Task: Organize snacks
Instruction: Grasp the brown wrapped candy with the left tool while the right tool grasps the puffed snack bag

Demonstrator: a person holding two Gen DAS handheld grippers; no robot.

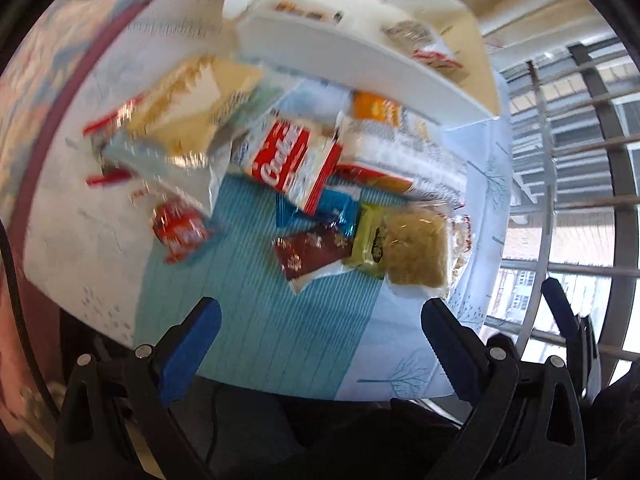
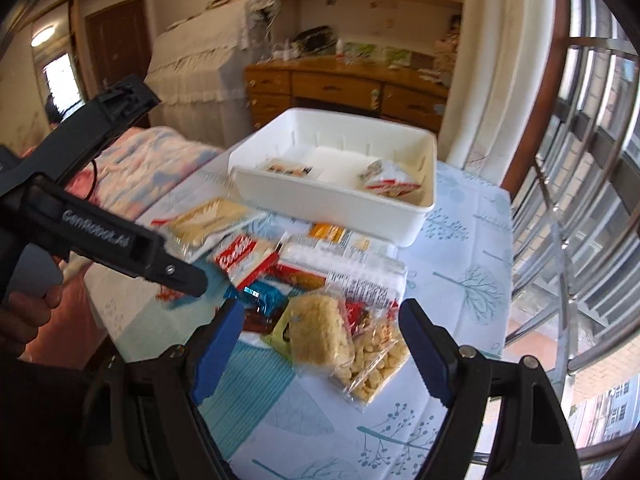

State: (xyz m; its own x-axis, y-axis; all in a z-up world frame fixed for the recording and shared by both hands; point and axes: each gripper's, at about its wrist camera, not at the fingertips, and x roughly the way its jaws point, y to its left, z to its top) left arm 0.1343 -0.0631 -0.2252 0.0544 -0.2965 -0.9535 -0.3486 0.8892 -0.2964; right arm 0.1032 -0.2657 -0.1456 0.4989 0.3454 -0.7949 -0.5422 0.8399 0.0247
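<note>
Several snack packets lie in a pile on the table. Among them are a red-and-white cookie pack point(image 1: 294, 158) point(image 2: 244, 258), a rice-cake pack point(image 1: 416, 250) point(image 2: 318, 330), a clear bag of nuts point(image 2: 374, 356), a dark red packet point(image 1: 310, 254), a blue packet point(image 1: 326, 210) point(image 2: 264, 294) and a small red packet point(image 1: 180, 230). A white bin point(image 1: 360, 64) point(image 2: 336, 196) stands behind the pile with two packets inside. My left gripper point(image 1: 320, 328) is open and empty above the near table edge. My right gripper point(image 2: 320, 326) is open and empty over the rice-cake pack.
A light tablecloth point(image 2: 460, 280) with a teal striped mat point(image 1: 256, 304) covers the table. A bed point(image 2: 140, 168) lies to the left, a wooden dresser point(image 2: 340, 88) behind, a barred window point(image 2: 580, 200) to the right. The left gripper's body point(image 2: 100, 240) crosses the right wrist view.
</note>
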